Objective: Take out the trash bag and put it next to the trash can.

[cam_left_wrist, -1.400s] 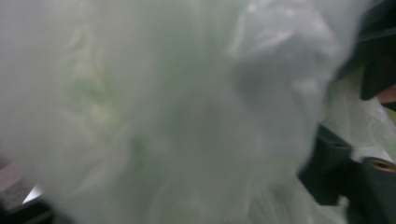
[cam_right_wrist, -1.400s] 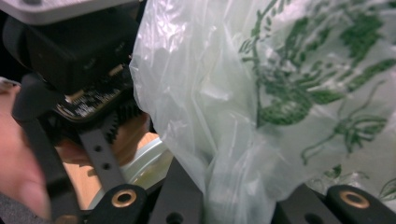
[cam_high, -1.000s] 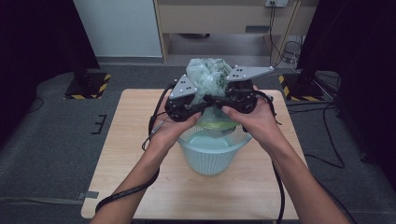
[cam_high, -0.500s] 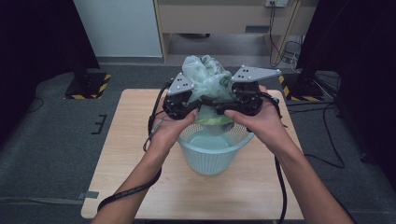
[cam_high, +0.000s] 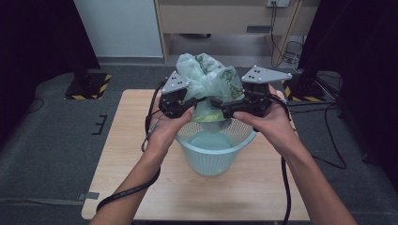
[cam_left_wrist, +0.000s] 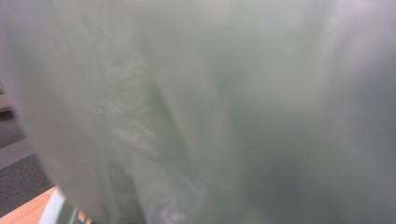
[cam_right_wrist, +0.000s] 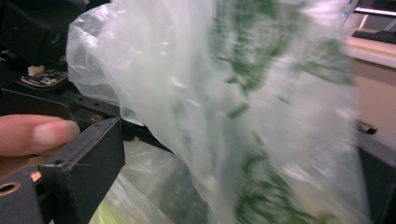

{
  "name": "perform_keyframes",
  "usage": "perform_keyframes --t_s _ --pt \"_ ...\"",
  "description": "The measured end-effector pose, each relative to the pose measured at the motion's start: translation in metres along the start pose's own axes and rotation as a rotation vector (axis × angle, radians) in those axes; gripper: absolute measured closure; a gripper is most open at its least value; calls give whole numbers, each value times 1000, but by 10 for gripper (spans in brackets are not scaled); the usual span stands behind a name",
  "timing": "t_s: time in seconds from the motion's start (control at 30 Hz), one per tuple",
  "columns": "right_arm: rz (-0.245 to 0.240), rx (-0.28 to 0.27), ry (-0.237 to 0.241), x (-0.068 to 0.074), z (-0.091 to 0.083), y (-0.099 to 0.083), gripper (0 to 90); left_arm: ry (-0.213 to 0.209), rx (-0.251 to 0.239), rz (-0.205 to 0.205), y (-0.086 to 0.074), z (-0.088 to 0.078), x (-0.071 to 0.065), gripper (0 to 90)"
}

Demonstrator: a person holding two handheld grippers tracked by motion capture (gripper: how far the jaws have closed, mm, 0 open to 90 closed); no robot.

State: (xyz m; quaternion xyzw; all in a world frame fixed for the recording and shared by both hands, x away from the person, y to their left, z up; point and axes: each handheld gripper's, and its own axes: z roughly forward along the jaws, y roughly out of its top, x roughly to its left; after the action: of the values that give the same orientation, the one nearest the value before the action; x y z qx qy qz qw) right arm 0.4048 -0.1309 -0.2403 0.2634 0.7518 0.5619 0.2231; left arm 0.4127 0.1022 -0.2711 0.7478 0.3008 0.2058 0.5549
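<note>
A translucent plastic bag [cam_high: 206,79] with green print billows above a light blue slatted basket [cam_high: 216,152] on the wooden table [cam_high: 126,159]. My left gripper [cam_high: 191,106] is at the bag's left side, shut on the film, and the bag [cam_left_wrist: 210,107] lies blurred right against its camera. My right gripper [cam_high: 221,106] is at the bag's right side. Its jaws have just been opening and now stand wide apart [cam_right_wrist: 243,149], with the bag [cam_right_wrist: 243,93] hanging loose between them and no pad pressing on it. The bag's lower end dips into the basket.
Cables trail from both grippers across the table to its front edge. A black stand on a yellow-and-black striped base [cam_high: 89,86] stands on the floor at the back left. A wooden cabinet [cam_high: 225,18] is behind the table, with more cables [cam_high: 291,51] at the right.
The right gripper's jaws have opened and let go of the bag. The bag has puffed up taller between the two grippers. Both hands have stayed over the basket.
</note>
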Motion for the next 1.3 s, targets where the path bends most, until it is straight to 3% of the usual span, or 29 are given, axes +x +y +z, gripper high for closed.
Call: perform_keyframes --t_s 0.53,1.3 --pt "51 5 -55 -22 -16 -14 31 11 -43 -64 -7 -14 18 881" --pt "156 41 -190 -56 -22 -41 33 20 -90 -59 -3 -27 23 879"
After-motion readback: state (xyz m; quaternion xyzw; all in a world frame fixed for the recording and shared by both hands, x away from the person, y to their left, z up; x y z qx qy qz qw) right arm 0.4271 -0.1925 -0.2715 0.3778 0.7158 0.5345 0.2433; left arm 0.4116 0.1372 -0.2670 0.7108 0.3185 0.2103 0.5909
